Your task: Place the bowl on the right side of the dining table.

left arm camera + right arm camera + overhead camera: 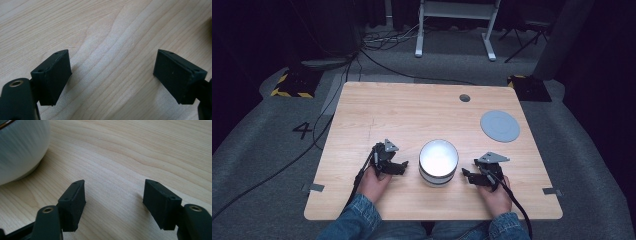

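A white pot stands on the table, near the person's edge. The left tool sits at the pot's 9 o'clock, jaws apart, holding nothing. The right tool sits at its 3 o'clock, jaws wide apart and empty too. A grey lid lies at 1 o'clock.

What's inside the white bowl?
Looking down into the white bowl, its inside looks bright, shiny and empty. Glare washes out the bottom, so something tiny could hide there. It sits on the wooden table.
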The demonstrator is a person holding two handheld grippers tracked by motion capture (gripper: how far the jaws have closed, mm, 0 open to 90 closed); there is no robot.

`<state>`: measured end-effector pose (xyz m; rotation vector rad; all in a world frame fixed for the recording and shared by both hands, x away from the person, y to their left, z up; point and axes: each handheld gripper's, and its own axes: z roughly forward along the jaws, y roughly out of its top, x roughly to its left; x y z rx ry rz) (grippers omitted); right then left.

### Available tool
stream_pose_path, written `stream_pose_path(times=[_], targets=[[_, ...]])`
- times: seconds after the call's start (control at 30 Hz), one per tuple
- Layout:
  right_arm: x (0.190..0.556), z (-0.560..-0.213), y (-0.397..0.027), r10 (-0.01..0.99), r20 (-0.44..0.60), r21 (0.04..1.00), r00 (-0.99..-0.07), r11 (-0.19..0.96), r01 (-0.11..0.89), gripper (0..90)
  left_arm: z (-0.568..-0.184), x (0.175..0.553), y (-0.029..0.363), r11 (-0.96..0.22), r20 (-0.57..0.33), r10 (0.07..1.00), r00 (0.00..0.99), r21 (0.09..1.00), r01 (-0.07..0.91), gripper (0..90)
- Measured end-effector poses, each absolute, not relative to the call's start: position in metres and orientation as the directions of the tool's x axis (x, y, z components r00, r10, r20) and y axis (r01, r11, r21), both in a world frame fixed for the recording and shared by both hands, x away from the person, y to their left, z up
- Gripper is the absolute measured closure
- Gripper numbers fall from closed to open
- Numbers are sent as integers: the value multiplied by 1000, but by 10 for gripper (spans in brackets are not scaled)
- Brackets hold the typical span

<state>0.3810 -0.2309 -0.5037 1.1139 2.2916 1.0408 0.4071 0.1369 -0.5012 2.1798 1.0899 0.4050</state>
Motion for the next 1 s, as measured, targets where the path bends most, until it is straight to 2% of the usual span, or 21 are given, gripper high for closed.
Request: stream_pose_path(times=[0.8,0.87,1.0], targets=[[380,-503,-231,789,-11,758,-615,408,510,331,-502,407,137,-436,-10,798,603,680,589,146],[380,-503,-230,789,-20,752,-614,417,511,332,-502,407,137,-436,-11,798,603,680,590,146],[378,-492,-221,795,-33,681,-606,462,568,337,-502,407,137,-435,-12,798,603,680,590,146]])
